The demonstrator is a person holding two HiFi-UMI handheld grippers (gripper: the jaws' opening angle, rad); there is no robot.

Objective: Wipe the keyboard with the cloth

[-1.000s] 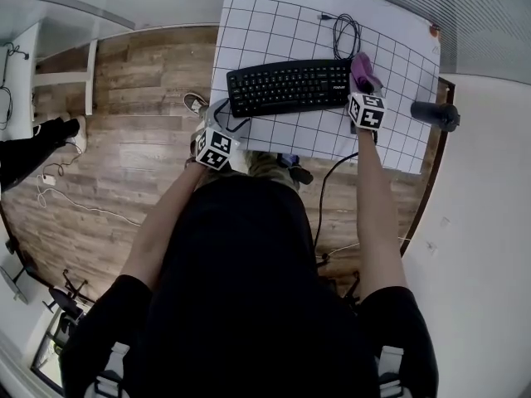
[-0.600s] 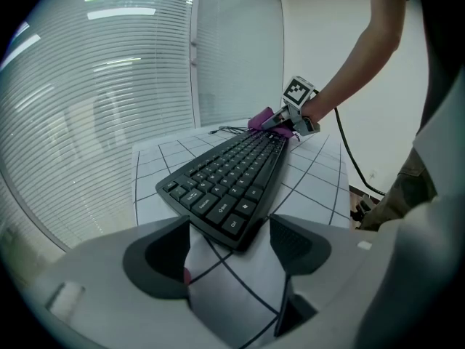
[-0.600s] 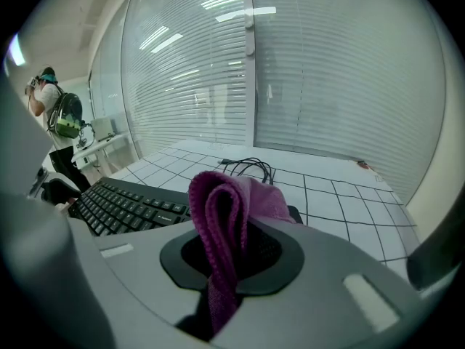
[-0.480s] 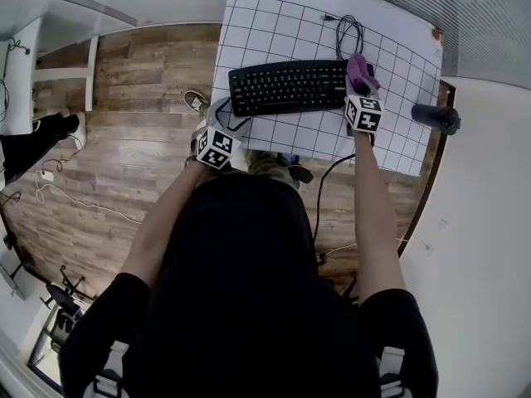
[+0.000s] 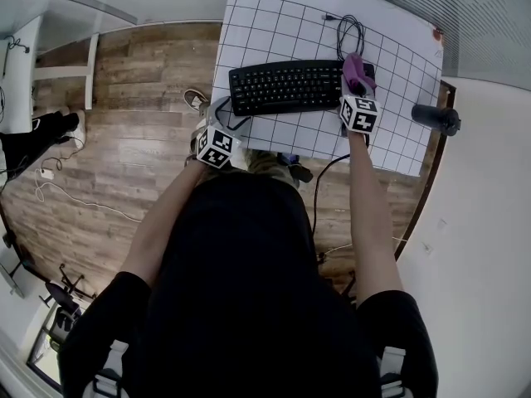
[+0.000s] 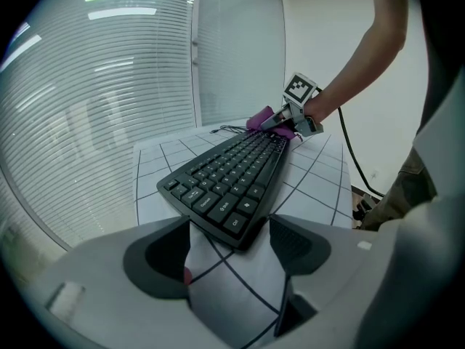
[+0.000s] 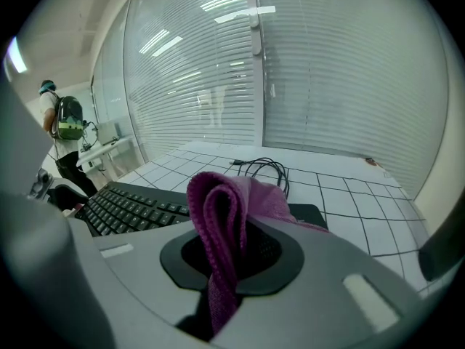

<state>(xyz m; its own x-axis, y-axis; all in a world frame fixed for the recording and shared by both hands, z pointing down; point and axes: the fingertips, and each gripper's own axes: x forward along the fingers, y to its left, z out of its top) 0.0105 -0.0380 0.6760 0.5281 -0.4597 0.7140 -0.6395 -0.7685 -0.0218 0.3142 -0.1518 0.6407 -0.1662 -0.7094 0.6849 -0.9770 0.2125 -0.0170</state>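
Note:
A black keyboard (image 5: 286,87) lies across the white gridded mat (image 5: 274,23). My right gripper (image 5: 355,85) is at the keyboard's right end, shut on a folded purple cloth (image 5: 357,69). In the right gripper view the cloth (image 7: 221,209) bulges up from between the jaws of the right gripper (image 7: 225,267), and the keys (image 7: 127,209) run off to the left. My left gripper (image 5: 217,114) sits at the keyboard's left front corner. Seen from the left gripper (image 6: 231,253), its jaws stand open with the corner of the keyboard (image 6: 232,173) between them.
A coiled black cable (image 5: 347,31) lies behind the keyboard's right end. A black cylinder (image 5: 436,116) rests at the table's right edge. The wooden floor (image 5: 133,139) lies to the left. A person with a backpack (image 7: 62,118) stands far off.
My right gripper has carried the cloth a little to the left and away from me, onto the keyboard's right end. The left gripper has stayed put.

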